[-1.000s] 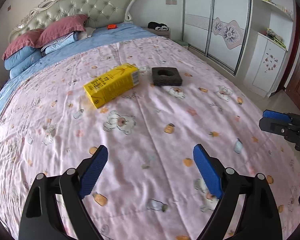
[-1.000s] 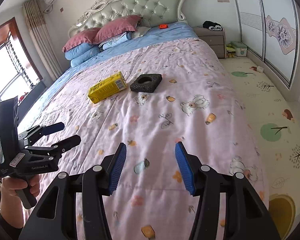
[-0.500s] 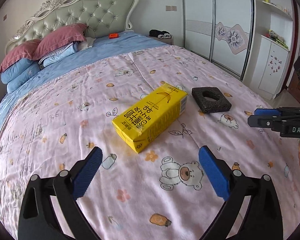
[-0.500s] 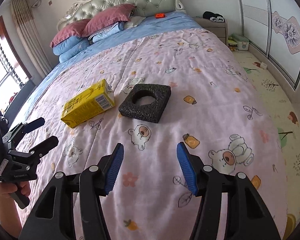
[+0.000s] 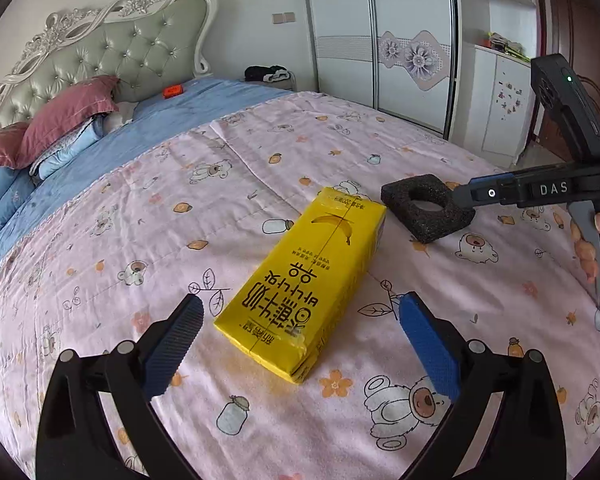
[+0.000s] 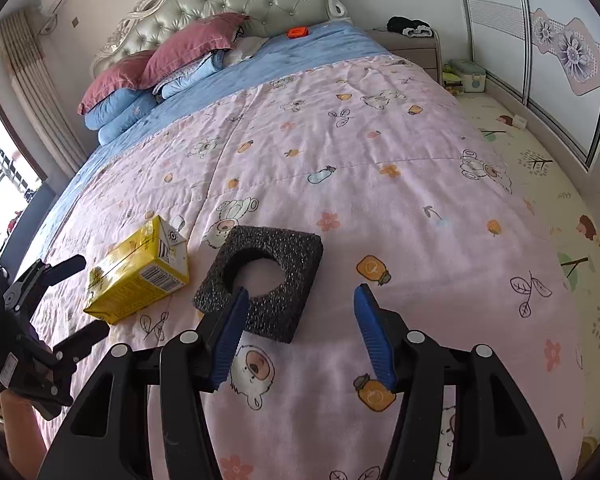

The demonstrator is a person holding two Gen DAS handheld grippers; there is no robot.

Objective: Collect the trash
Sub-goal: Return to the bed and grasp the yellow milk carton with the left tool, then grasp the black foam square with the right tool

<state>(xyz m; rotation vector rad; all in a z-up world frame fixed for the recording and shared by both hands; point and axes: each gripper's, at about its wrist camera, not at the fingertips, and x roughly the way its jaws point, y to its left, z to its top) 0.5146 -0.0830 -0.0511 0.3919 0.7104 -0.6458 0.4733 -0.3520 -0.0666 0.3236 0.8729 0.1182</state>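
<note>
Approach step: left tool (image 5: 300, 344) gapes wide at yellow rectangular drink carton (image 5: 306, 280), right tool (image 6: 300, 336) wide at black square foam ring (image 6: 262, 280) on bed; next, straddle and close.

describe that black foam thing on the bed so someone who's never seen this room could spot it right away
Start at the bed's pink cartoon quilt. Near its middle lies a yellow carton, and right beside it the black foam block: flat, square, speckled, with a round hole through its centre. Nothing else on the quilt is black.
</note>
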